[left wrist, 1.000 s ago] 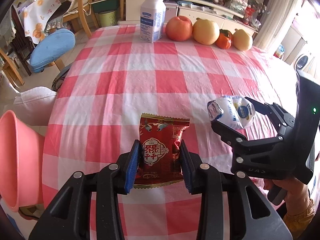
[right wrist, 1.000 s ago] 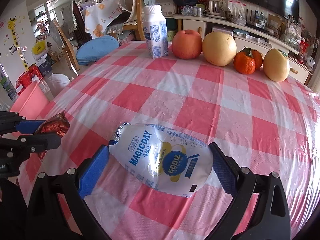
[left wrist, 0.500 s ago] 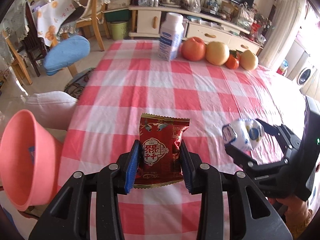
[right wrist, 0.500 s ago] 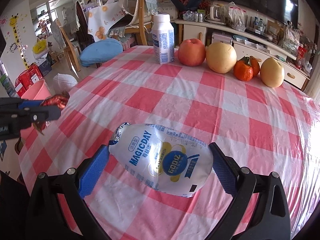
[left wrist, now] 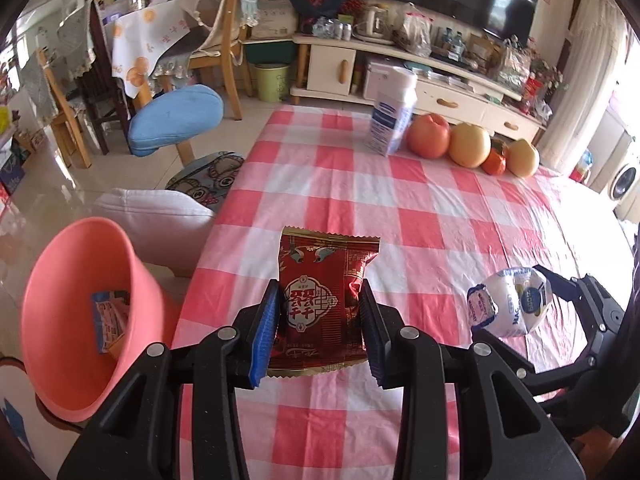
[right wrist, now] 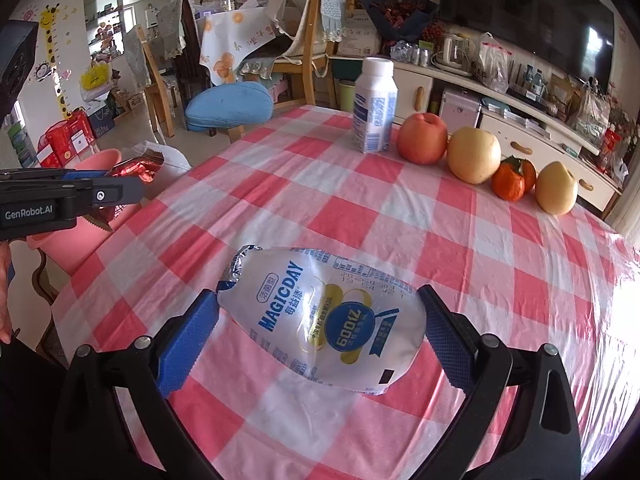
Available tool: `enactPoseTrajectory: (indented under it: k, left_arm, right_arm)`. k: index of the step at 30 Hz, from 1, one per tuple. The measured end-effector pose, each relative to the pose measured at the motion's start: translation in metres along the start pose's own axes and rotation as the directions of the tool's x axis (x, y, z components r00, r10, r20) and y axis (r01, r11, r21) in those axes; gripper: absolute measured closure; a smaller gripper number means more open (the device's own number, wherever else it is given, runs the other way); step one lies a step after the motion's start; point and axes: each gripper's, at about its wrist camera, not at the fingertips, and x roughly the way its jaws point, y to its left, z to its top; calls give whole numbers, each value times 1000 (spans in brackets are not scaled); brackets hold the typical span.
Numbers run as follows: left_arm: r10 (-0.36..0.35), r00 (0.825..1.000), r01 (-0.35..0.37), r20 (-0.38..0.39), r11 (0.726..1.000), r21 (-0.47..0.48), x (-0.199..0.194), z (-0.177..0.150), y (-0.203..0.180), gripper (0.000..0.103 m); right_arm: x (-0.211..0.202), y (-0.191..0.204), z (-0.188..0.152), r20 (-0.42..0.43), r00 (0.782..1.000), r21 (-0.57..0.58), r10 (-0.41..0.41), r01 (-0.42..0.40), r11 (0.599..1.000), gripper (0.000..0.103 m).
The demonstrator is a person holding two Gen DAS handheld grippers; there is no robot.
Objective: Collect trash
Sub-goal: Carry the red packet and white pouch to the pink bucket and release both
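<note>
Both grippers have lifted off the checked table (left wrist: 400, 208) and swung toward the pink bin (left wrist: 72, 320) beside it. The left gripper (left wrist: 320, 328) is clamped on the red snack wrapper (left wrist: 316, 304), the right gripper (right wrist: 320, 336) squeezing the crushed white bottle (right wrist: 328, 320). Bin's tilted and low, so letting go too early probably drops stuff on the floor

A white drink pouch (right wrist: 328, 320) is gripped by the right claw (right wrist: 320, 332) above the checked table (right wrist: 500, 272); a red wrapper (right wrist: 134, 170) is held by the left claw (right wrist: 108, 192) over a pink bin (right wrist: 72, 232).
</note>
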Motion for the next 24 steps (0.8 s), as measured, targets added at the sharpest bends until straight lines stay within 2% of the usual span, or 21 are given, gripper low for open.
enactPoseTrajectory:
  k: [13, 24]
  left_arm:
    - [23, 999, -17, 48, 992, -121, -15, -4, 58, 63]
    - [60, 996, -37, 73, 960, -277, -25, -12, 123, 63]
  right_arm:
    - [-8, 67, 28, 30, 999, -128, 24, -20, 992, 5]
    - [-2, 149, 57, 40, 995, -275, 94, -80, 958, 5]
